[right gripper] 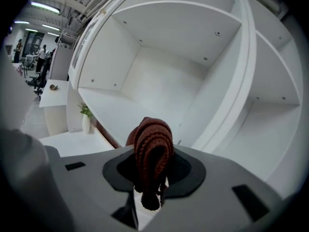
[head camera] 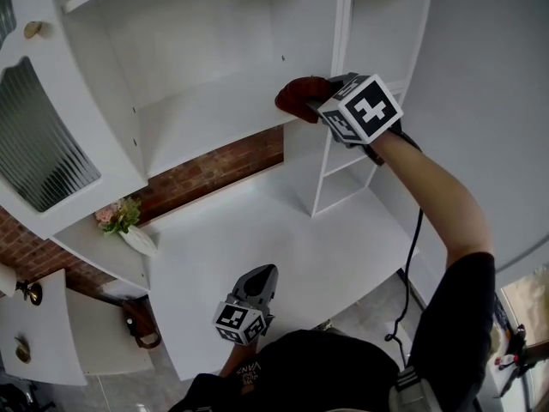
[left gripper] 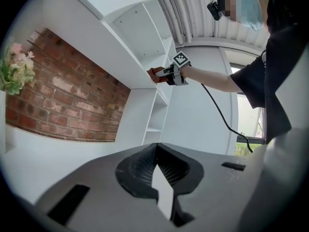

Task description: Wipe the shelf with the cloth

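A dark red knitted cloth (head camera: 302, 96) (right gripper: 152, 153) is bunched between the jaws of my right gripper (head camera: 330, 99) (right gripper: 150, 178), which is shut on it. The cloth hangs at the front right edge of the white shelf board (head camera: 206, 118) (right gripper: 116, 115), by the upright divider; whether it touches the board I cannot tell. From the left gripper view the cloth (left gripper: 155, 73) shows far off at that shelf's edge. My left gripper (head camera: 257, 283) (left gripper: 155, 170) is low over the white counter (head camera: 257, 239), its jaws closed together with nothing in them.
A white vase with pink flowers (head camera: 127, 225) stands at the counter's left end against the brick wall (head camera: 214, 166). Narrow side shelves (head camera: 343, 161) sit right of the divider. A glass cabinet door (head camera: 43, 144) hangs open at left. A black cable (head camera: 412, 264) trails from the right gripper.
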`<state>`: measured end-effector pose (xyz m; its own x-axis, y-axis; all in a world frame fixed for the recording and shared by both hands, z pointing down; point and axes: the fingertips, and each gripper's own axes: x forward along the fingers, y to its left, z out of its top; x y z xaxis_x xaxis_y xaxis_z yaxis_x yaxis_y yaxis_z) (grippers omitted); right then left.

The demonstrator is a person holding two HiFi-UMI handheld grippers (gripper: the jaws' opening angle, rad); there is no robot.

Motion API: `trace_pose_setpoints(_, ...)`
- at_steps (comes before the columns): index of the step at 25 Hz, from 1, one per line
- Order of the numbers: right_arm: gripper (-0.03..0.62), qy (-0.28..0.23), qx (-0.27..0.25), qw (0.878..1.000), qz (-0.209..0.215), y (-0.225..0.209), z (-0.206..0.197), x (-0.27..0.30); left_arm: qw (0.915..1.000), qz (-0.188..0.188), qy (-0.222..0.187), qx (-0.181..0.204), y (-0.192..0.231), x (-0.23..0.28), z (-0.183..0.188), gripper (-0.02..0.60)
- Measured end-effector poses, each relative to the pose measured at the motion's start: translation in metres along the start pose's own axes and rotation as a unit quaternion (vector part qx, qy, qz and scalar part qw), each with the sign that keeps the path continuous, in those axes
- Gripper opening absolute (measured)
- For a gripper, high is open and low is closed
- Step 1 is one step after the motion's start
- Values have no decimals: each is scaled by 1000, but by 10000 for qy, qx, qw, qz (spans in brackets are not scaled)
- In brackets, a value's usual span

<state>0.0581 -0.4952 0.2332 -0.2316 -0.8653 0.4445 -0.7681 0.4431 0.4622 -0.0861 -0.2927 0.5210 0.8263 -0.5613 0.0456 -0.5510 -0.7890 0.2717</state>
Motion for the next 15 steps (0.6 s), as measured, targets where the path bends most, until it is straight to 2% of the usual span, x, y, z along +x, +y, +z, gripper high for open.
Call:
trace_pose_setpoints(4,101,-9,-83,9998,-201,-16,-18,-3,10000,-79,31,14,-3,16,1,6)
trace_pose_setpoints(9,101,-195,25,9997,-114,-20,-25,-5,10000,-2,19,27,-3,25,2,6)
trace_pose_setpoints(15,101,-923,202,9955,35,-11,-13,-19,9996,250,-82,132,8,25,13,6)
